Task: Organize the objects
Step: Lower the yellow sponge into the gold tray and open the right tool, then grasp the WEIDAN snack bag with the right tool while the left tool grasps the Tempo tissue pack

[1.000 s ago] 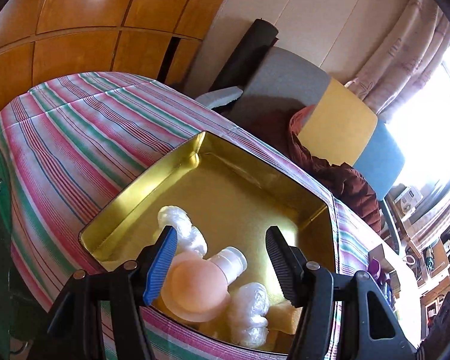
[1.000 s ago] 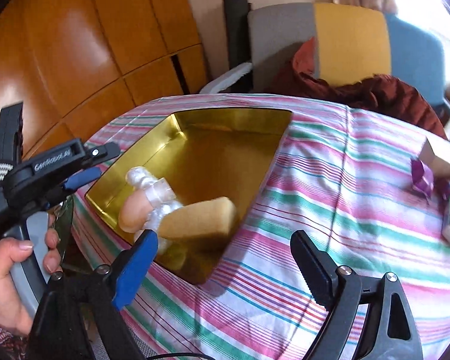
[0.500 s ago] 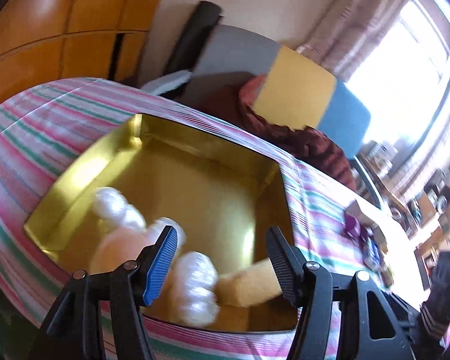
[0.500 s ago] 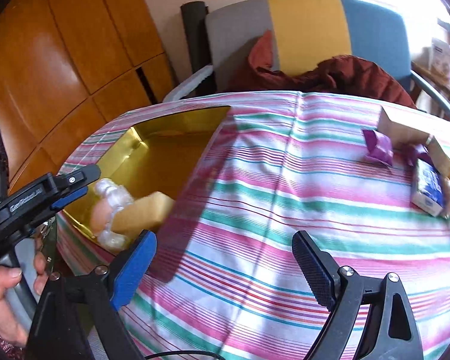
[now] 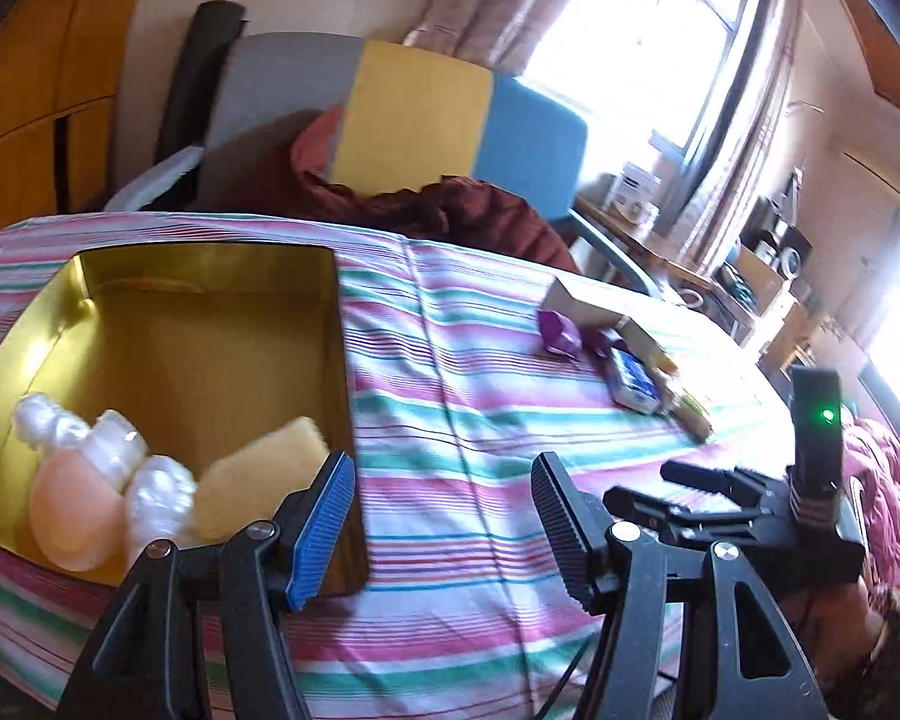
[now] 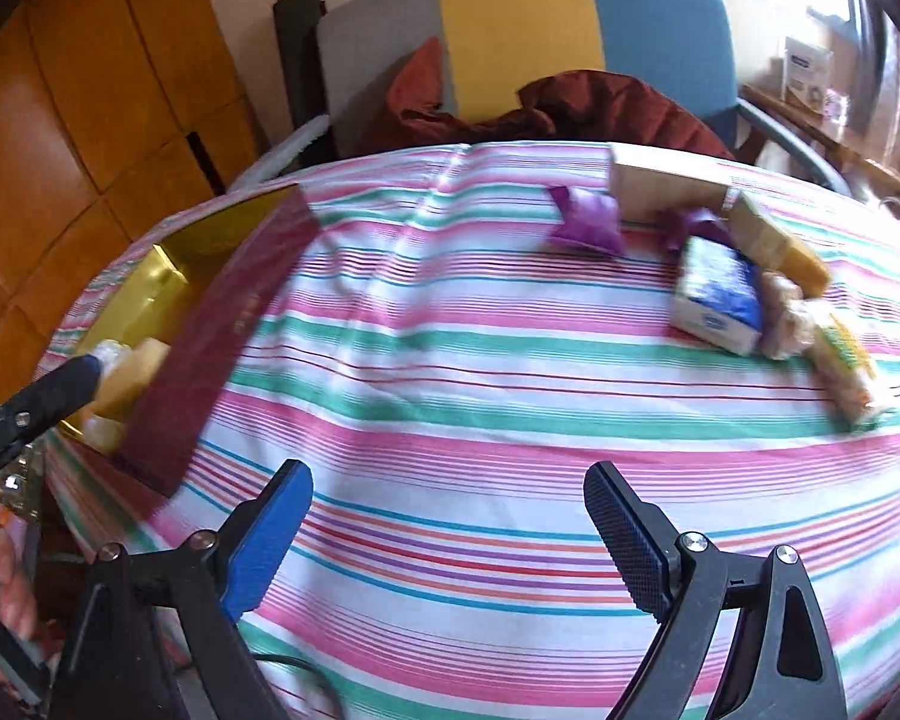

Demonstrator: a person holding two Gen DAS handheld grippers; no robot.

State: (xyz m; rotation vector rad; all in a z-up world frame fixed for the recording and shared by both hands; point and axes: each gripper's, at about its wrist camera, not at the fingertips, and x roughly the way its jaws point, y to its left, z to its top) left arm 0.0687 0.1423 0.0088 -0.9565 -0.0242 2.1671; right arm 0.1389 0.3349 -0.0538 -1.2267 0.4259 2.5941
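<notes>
A gold tin box sits on the striped tablecloth at the left; it also shows in the right wrist view. Inside it lie a peach round bottle, white bubble-wrap pieces and a yellow sponge. At the far right of the table lie a purple pouch, a blue and white packet, a cardboard box and yellow-wrapped items. My left gripper is open and empty, beside the tin's near right corner. My right gripper is open and empty above the tablecloth.
A grey, yellow and blue chair with a dark red cloth stands behind the table. Wooden cabinets are at the left. A cluttered desk by the bright window is at the right.
Both grippers have swung to the right, away from the tin and toward the items at the table's right side. Both stay open and empty.
</notes>
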